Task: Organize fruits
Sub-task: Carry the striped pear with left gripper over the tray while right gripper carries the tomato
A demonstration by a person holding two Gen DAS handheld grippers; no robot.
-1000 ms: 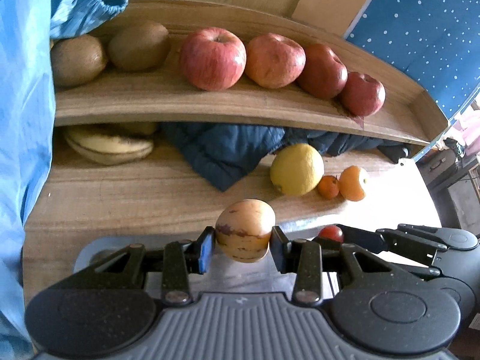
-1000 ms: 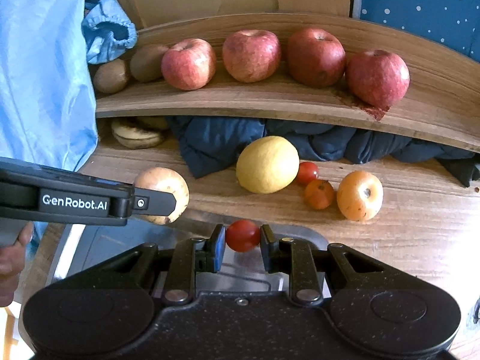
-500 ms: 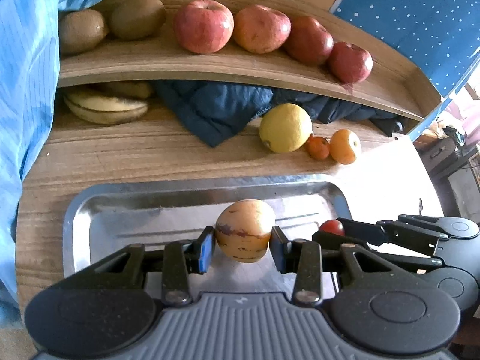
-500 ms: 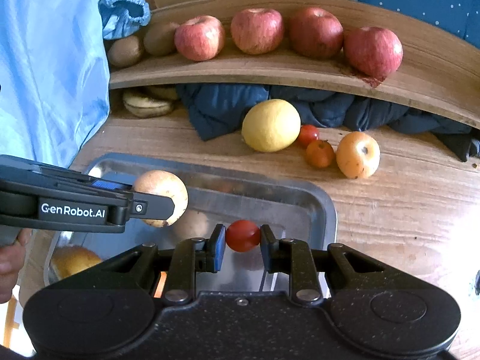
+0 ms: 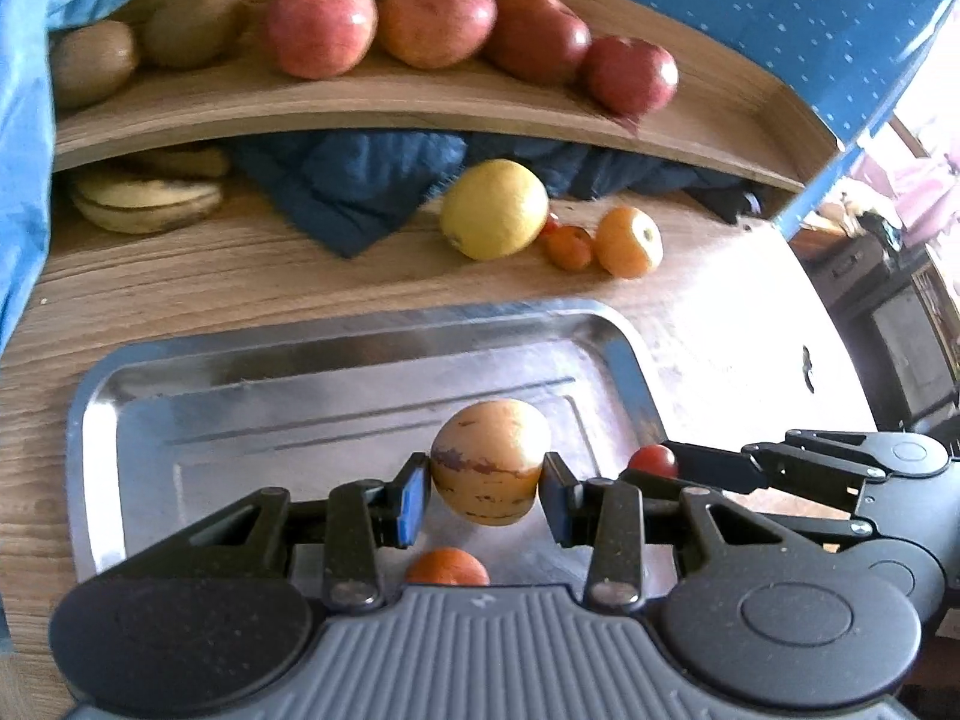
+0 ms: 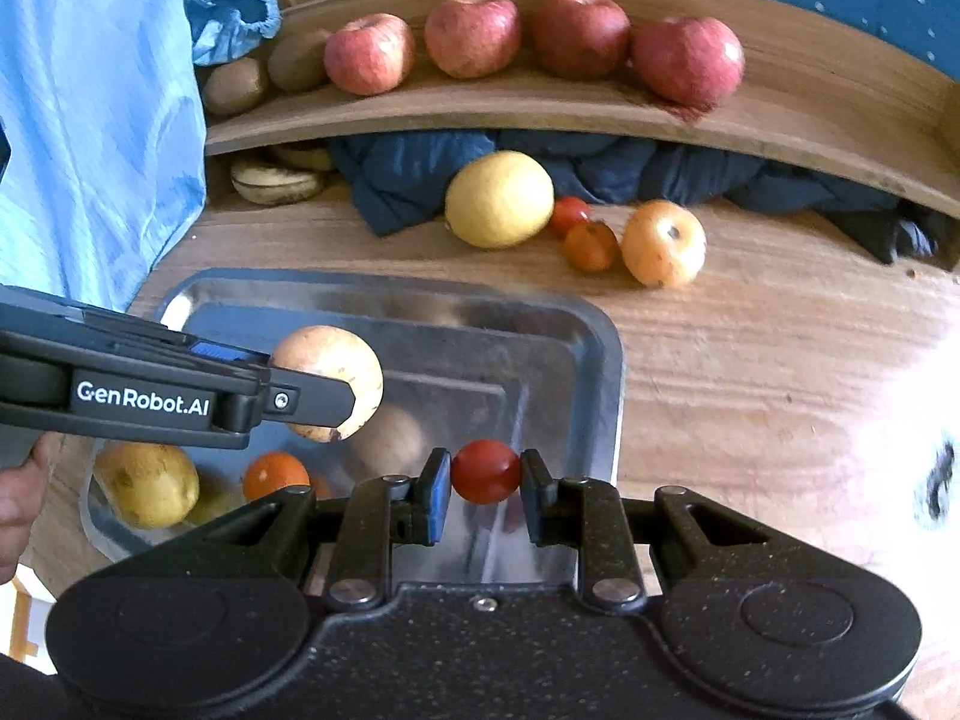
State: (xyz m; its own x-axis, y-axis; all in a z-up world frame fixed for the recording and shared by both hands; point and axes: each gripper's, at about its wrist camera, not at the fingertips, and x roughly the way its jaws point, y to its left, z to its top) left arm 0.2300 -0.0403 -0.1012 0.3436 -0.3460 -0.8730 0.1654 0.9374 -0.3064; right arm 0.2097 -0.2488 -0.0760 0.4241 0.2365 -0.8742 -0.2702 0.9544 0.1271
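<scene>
While both grippers hung over the shallow stainless-steel tray, the sorting looked to be roughly midway. The left gripper had its jaws clamped on a round tan fruit with brown blotches, held above the tray's middle; the right gripper had its jaws pinched on a small red cherry tomato above the tray's right side, neither fruit yet set down. Already lying in the tray's near left corner were a yellowish speckled fruit and a small orange fruit. Left on the wood-grain desk beyond the tray were a large yellow lemon-like fruit, two more small tomatoes touching it and each other, and a round orange-yellow fruit just beside them. Judging by that, several pickups remained. Behind them a curved wooden shelf carried four red apples and two brown kiwis in a row; under it lay a crumpled dark blue cloth and pale bananas. Light blue fabric hung at the left, and a blue dotted panel stood at the back right.
</scene>
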